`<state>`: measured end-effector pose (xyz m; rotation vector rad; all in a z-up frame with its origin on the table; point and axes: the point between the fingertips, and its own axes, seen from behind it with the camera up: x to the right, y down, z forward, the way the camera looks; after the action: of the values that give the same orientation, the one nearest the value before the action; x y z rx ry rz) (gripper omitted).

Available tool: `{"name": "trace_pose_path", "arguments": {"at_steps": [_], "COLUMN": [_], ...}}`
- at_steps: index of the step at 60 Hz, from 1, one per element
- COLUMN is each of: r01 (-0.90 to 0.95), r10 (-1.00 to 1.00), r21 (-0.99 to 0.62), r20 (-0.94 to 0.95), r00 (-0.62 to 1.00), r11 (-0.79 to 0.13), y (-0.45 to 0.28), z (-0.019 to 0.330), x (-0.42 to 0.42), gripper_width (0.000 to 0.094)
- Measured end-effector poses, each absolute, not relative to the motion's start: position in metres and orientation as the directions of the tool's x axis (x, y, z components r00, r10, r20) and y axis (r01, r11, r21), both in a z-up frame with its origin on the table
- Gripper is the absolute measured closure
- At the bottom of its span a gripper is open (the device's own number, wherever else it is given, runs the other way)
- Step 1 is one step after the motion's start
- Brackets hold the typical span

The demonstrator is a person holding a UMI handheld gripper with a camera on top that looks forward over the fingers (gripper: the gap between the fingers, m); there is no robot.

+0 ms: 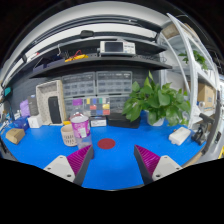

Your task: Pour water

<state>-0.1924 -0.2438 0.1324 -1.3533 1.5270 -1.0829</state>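
Observation:
My gripper [112, 163] is open, its two pink-padded fingers [68, 164] wide apart with nothing between them, held above a blue table [115, 160]. Ahead of the left finger stands a clear plastic bottle [79, 128] with a pink label and a white cap. Beside it, further left, is a small white ribbed cup [69, 135]. A red round coaster [106, 144] lies on the table just beyond the fingers, slightly left of centre.
A green potted plant [155, 100] stands at the back right. A white box [179, 135] lies at the right. A beige appliance [50, 103] and small items stand at the back left, shelves [100, 62] behind with a microwave [117, 47].

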Motion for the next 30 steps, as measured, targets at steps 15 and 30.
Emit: {"name": "trace_pose_path", "arguments": {"at_steps": [15, 30], "r01": [-0.268, -0.178], "r10": [-0.996, -0.996], "r21": [-0.959, -0.983], "r20": [-0.09, -0.057], "r00": [-0.011, 0.069], "r11": [0.09, 0.044], "y": [-0.187, -0.147], "z": [0.089, 0.086], "x": [-0.17, -0.098], "gripper_width": [0.0086, 0.0088]}}
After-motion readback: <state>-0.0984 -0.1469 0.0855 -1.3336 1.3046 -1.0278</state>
